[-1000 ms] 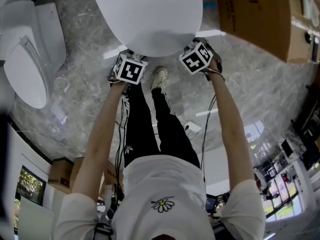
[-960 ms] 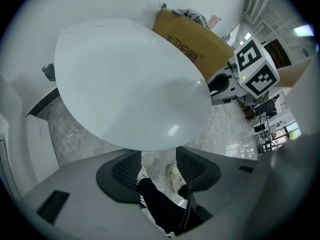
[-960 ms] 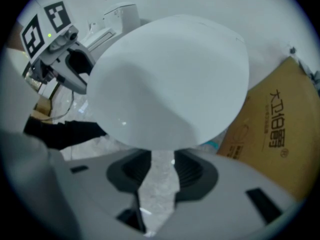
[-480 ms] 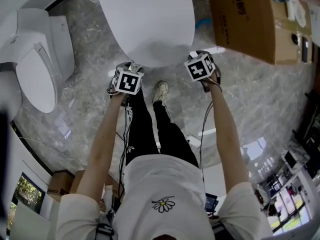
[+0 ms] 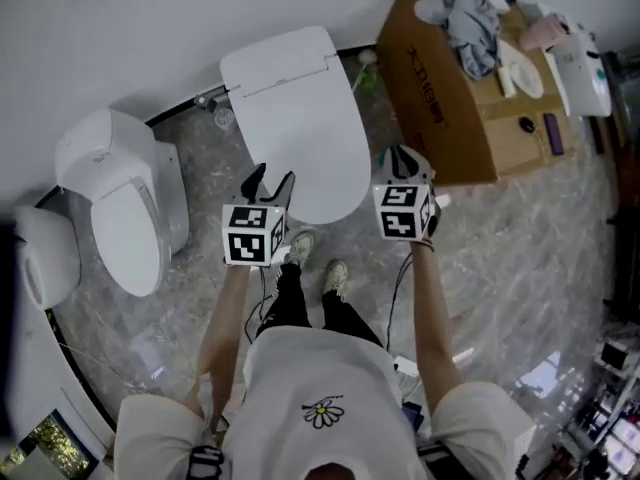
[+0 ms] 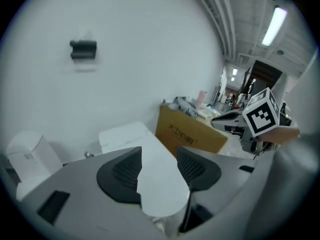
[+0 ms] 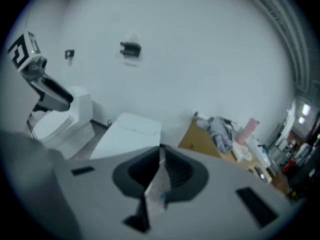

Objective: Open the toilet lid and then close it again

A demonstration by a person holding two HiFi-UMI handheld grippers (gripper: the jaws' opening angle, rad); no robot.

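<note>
At the far left a second toilet (image 5: 120, 208) is seen against the wall (image 5: 150, 28). The left gripper (image 5: 270, 182) is held with its jaws wide apart and nothing between them. The toilet lid (image 5: 300, 118) lies shut and flat, beyond both grippers and touched by neither. The right gripper (image 5: 402, 156) is empty, its jaws closing down to a mere slit. A cardboard box (image 5: 440, 108) stands at the right.

White wall (image 5: 150, 28), grey marbled floor (image 5: 520, 258), cardboard box (image 5: 440, 118), ceiling strip light (image 6: 274, 26)
</note>
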